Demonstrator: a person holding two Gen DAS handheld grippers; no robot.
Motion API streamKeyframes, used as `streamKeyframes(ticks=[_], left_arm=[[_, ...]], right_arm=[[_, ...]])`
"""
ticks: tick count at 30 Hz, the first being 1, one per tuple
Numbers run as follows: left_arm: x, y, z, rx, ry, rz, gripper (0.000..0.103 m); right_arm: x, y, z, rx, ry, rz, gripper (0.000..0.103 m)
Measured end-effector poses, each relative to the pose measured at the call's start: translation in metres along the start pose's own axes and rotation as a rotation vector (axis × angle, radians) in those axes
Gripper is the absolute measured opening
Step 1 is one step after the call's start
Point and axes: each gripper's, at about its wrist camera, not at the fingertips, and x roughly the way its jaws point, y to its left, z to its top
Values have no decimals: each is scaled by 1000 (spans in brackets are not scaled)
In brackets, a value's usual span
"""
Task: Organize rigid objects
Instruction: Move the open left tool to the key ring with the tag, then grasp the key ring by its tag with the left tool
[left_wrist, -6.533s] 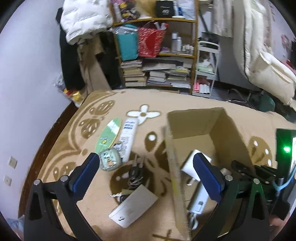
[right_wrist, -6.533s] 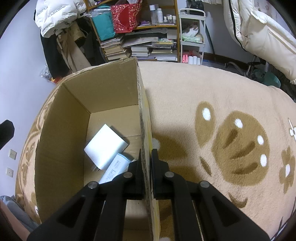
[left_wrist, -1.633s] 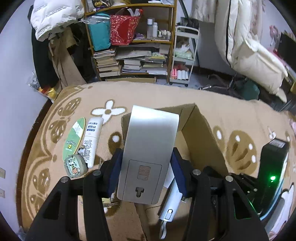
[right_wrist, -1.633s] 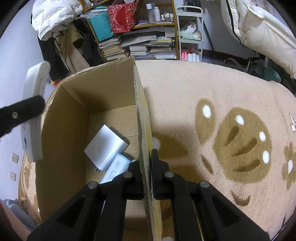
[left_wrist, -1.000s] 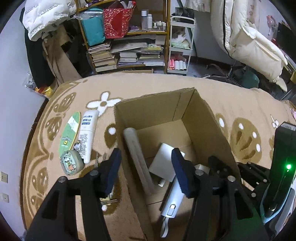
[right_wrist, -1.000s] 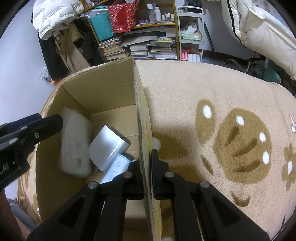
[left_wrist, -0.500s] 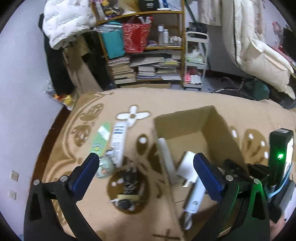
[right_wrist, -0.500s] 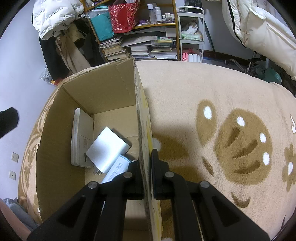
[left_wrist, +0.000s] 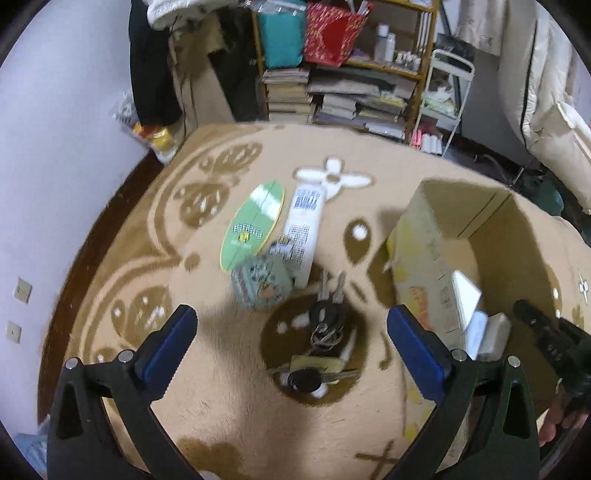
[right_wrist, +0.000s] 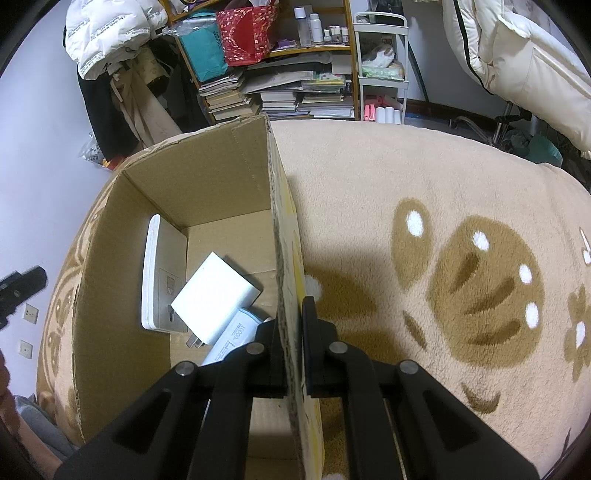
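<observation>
My left gripper (left_wrist: 291, 339) is open with nothing in it, above a bunch of keys (left_wrist: 325, 325) and a small black fob (left_wrist: 304, 380) on the rug. Beyond them lie a round green tin (left_wrist: 260, 282), a white tube (left_wrist: 303, 229) and a green oval board (left_wrist: 253, 225). My right gripper (right_wrist: 293, 325) is shut on the right wall of the cardboard box (right_wrist: 284, 236). Inside the box a flat white panel (right_wrist: 157, 273) leans on the left wall, beside a white charger (right_wrist: 214, 295) and a pale blue power bank (right_wrist: 232, 341).
A beige patterned rug (right_wrist: 443, 229) covers the surface. A bookshelf (left_wrist: 343, 88) with stacked books, bags and bottles stands behind, with a white jacket (right_wrist: 107, 33) and a white duvet (right_wrist: 524, 62). The wall (left_wrist: 44, 155) runs along the left. The box (left_wrist: 450, 258) is right of the keys.
The left gripper carried the white panel over the box, let it go inside against the left wall, then swung left and lower over the keys. The right gripper stayed put.
</observation>
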Motion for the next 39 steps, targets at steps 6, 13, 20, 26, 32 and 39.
streamKeyframes(ticks=[6, 13, 20, 26, 32, 39], left_arm=[[39, -2, -17, -30, 115, -7, 102], [73, 0, -34, -84, 184, -9, 102], [100, 2, -45, -129, 230, -14, 97], [98, -17, -51, -54, 205, 25, 74], [89, -18, -52, -46, 218, 7, 73], [66, -17, -43, -34, 157, 9, 73]], right_arm=[[1, -1, 0, -1, 0, -1, 7], [0, 0, 0, -1, 0, -1, 7], [0, 0, -1, -1, 1, -1, 7], [0, 0, -1, -1, 0, -1, 7], [0, 1, 0, -1, 1, -1, 7], [0, 1, 0, -1, 1, -2, 7]])
